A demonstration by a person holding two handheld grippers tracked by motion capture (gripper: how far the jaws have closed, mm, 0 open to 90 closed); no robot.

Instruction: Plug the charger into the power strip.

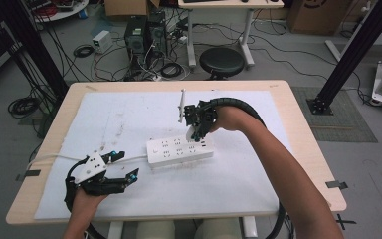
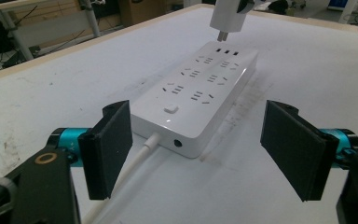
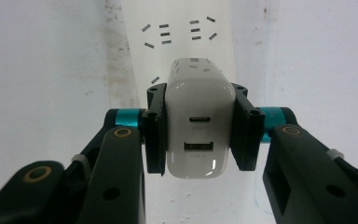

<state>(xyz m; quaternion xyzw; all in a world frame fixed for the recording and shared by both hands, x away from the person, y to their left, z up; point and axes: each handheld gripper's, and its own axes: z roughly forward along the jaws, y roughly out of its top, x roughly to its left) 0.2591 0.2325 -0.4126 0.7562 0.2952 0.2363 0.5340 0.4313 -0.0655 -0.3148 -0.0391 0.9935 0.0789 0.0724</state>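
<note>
A: Nearest first?
B: Left tongs (image 1: 125,167), near-left on worktop (image 1: 303,164). Open, nothing btwn jaws. Aimed at strip's cord end.
A: Confirmed in left gripper view?
B: Yep. Left tongs (image 2: 198,154) wide apart, pads clear of everything. White cord (image 2: 137,163) runs past left pad into strip (image 2: 200,100).
A: Strip location?
B: Strip (image 1: 180,151) flat on white mat (image 1: 129,109), mid-worktop, long side running left-right. Cord (image 1: 59,158) trails off left, passing just beside left tongs.
A: Right side?
B: Right tongs (image 1: 195,133) closed on charger (image 1: 192,133). Pointing down, over far-right end of strip. Forearm in from bottom right.
A: Grip detail?
B: Right gripper view: right tongs (image 3: 197,126) clamp white charger (image 3: 197,126) by both sides, pads pressed flat. Two ports on facing end. Sockets of strip (image 3: 179,28) beyond it.
A: Plugged in?
B: Not yet. Left gripper view: charger (image 2: 228,16) just above strip's far end, prongs near top face, small gap visible.
A: Beyond worktop?
B: Black stool (image 1: 222,60), floor cables, PC tower (image 1: 137,32).
</note>
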